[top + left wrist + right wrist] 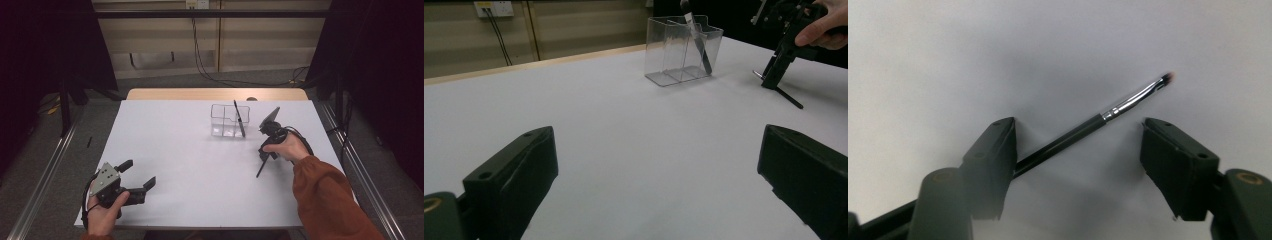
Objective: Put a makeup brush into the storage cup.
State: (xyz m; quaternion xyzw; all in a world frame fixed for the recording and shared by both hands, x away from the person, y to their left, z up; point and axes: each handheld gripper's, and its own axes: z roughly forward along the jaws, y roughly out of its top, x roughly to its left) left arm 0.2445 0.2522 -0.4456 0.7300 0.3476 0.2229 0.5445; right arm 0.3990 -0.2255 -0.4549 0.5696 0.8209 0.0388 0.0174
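Observation:
A thin black makeup brush with a silver ferrule lies flat on the white table. My right gripper points down over it with a jaw on each side. The handle runs under the left jaw, the right jaw stands apart from it, and the pads do not press on it. From above, the brush sticks out below the right gripper. A clear compartment box stands just left of that hand with a dark brush leaning in it. My left gripper rests open and holds nothing at the near left.
The table's wooden far edge lies behind the box. Metal rails run along both sides of the table. In the left gripper view the box and the right gripper stand far across the white surface.

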